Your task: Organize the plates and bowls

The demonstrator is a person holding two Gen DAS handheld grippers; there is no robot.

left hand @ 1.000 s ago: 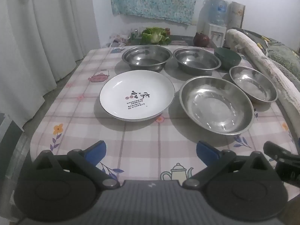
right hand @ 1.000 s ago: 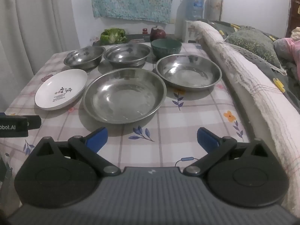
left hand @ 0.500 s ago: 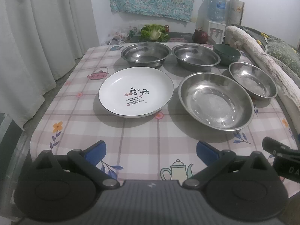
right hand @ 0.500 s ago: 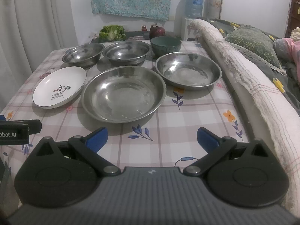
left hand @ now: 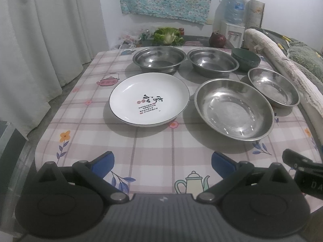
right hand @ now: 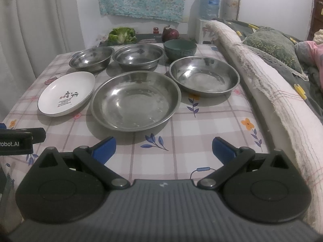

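Steel big dish (right hand: pixel 135 100) lies dead ahead of the right gripper (right hand: pixel 164 148); white plate (left hand: pixel 149 99), left of it, faces the left gripper (left hand: pixel 162 164). Both jaws spread, empty.

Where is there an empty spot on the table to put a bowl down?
The near strip of tablecloth, between the two grippers and the white plate and big steel dish, is bare. So is the left edge beside the plate. The back is crowded: two steel bowls and the green bowl sit close.
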